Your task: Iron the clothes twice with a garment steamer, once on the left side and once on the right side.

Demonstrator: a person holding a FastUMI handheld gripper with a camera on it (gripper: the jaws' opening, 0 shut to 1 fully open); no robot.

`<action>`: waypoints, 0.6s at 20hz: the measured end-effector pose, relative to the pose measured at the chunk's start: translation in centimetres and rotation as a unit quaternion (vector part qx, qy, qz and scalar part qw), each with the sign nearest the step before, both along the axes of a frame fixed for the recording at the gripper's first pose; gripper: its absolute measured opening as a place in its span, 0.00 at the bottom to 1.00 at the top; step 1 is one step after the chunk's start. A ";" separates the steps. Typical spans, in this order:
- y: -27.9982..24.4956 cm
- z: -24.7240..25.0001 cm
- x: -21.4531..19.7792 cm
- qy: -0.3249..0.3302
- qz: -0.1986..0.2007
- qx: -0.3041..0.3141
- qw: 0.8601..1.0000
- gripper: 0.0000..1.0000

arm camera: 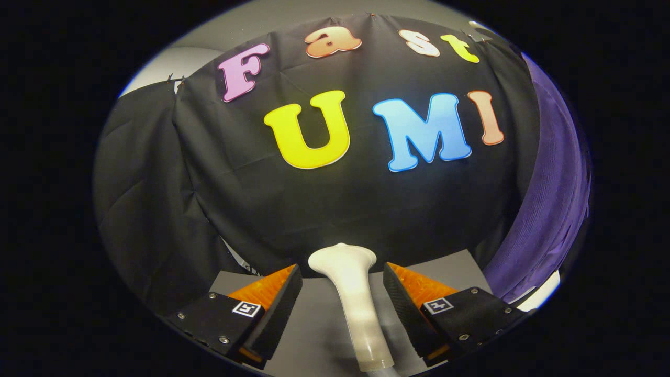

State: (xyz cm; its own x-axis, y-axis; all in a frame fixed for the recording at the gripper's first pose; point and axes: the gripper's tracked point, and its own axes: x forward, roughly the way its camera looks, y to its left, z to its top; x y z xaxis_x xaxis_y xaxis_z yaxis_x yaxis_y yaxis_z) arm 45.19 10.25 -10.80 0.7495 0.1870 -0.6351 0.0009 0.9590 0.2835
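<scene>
At the bottom centre of the frame, the garment steamer (pixel 352 298) lies on the smooth grey table (pixel 314 335) between the gripper (pixel 343 293) fingers, which stand spread apart with a gap on each side, pressing nothing. The steamer is glossy white plastic, a slim neck widening into a rounded, flared head that points toward the black cloth wall (pixel 335 204). At the right edge hangs the clothes (pixel 549 209), a finely ribbed purple fabric in soft folds.

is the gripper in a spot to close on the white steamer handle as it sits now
Probably yes. The white steamer handle lies on the grey table between the open gripper fingers, a gap on each side, nothing between pads and handle. The purple garment hangs off to the side, clear.
</scene>
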 end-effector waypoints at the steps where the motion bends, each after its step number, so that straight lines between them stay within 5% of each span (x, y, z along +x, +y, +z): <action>1: 0.1 -0.8 0.0 0.009 -0.004 0.003 1.000 0.96; 12: -0.3 -7.1 -1.1 0.111 -0.008 -0.002 0.994 0.82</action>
